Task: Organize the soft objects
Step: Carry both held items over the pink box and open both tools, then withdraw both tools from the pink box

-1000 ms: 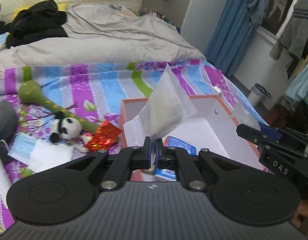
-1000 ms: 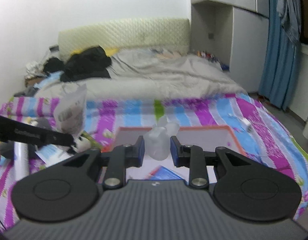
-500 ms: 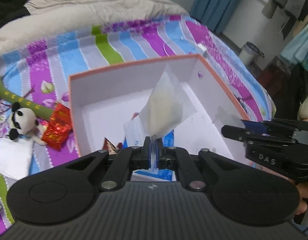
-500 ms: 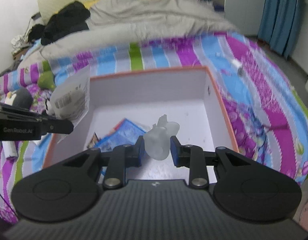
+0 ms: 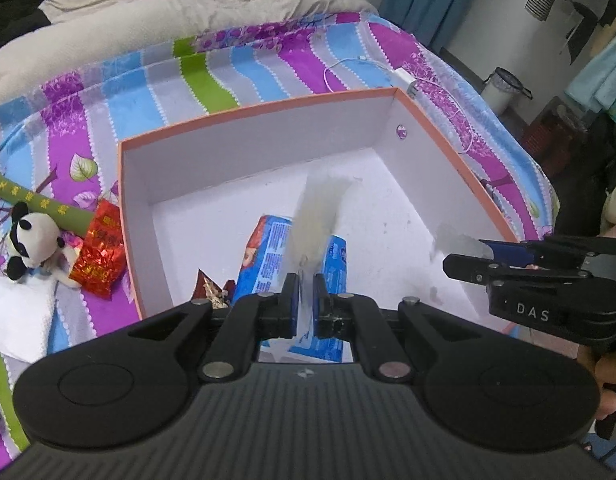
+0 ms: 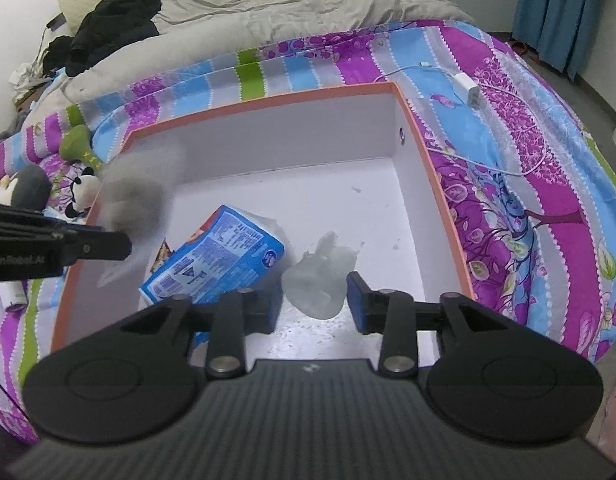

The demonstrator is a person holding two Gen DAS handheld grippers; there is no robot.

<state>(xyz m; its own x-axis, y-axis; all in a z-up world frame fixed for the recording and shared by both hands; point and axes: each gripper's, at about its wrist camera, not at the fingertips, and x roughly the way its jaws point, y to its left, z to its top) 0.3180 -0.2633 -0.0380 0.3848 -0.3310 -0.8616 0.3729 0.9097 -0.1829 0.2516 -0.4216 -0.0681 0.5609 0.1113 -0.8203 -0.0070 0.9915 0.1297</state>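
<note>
Currently the drop-off step is in hand: both items are held over the orange-rimmed box [image 6: 444, 184]. Right gripper [image 6: 312, 304] is spread wide, the clear plastic lump [image 6: 318, 276] between its fingers, apparently released and blurred. Left gripper [image 5: 305, 300] is parted narrowly; the pale packet [image 5: 318, 216] is blurred above it, grip cannot be told. Blue tissue pack [image 6: 216, 264] is already inside. Next, both grippers should be lifted clear and sent toward the panda toy [image 5: 32, 240] outside.

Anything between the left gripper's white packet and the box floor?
Yes. The blue pack lies on the box floor right under the white packet at the left gripper. Bare floor lies farther right.
</note>
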